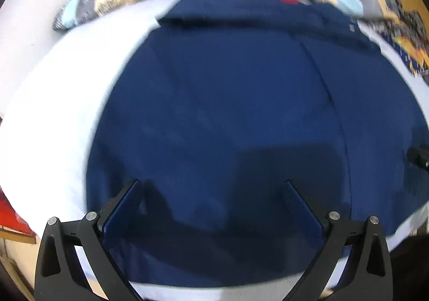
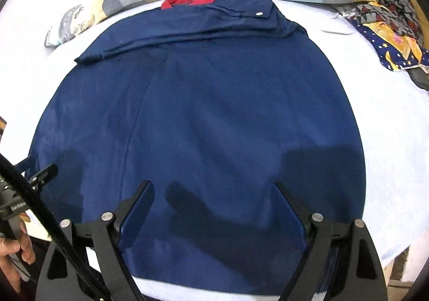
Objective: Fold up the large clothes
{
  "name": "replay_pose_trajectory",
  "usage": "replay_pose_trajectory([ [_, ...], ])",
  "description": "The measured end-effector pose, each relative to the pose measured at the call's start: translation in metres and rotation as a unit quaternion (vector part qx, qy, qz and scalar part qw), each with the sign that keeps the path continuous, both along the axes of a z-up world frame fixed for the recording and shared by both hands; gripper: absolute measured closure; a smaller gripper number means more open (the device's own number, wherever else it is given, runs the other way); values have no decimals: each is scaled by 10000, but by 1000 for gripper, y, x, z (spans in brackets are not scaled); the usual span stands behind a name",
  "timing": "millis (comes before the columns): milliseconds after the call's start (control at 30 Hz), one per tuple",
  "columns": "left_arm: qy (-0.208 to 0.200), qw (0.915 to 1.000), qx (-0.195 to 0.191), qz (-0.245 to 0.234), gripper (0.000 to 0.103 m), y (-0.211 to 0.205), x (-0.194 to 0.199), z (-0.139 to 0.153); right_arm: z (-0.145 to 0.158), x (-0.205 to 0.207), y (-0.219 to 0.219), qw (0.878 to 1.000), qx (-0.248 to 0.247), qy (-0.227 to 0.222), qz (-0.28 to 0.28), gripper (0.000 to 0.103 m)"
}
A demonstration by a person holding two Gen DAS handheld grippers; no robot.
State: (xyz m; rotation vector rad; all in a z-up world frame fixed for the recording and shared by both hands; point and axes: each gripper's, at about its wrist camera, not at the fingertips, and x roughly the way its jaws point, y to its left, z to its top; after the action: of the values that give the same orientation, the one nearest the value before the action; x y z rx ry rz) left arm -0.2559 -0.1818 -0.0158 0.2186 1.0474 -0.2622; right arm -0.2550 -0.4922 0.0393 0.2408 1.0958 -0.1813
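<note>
navy shirt (image 2: 203, 118) spread flat on white sheet (image 2: 388, 118) for folding; left gripper (image 1: 211, 185) & right gripper (image 2: 211, 188) both wide apart, holding nothing, above near hem

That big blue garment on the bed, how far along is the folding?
The navy garment lies spread on the white sheet, with one band already folded over along its far edge. Both the left gripper and right gripper hover open above it, gripping nothing. The main folds remain.
</note>
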Motion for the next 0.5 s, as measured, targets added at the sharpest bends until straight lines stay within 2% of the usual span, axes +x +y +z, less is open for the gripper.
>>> replay_pose_trajectory([
  [33,113,9999,-3,-44,0,-2,-3,-6,-5,-2,3,10000,-27,82,-1,12],
  [133,-36,9998,163,-147,0,-9,-8,-7,-22,-3,14,9991,-61,404,109,11],
  [200,-32,9998,141,-158,0,-8,-8,-5,-21,-3,22,9985,-311,396,235,11],
  [267,-36,9999,43,-113,0,-2,-9,-1,-16,-5,21,9986,-298,326,303,11],
  [400,-130,9998,-97,68,0,24,-11,11,4,-22,0,9997,-222,-48,67,11],
  [500,-129,9994,-269,200,0,54,-11,20,19,-46,-34,9991,-101,-321,-256,11],
])
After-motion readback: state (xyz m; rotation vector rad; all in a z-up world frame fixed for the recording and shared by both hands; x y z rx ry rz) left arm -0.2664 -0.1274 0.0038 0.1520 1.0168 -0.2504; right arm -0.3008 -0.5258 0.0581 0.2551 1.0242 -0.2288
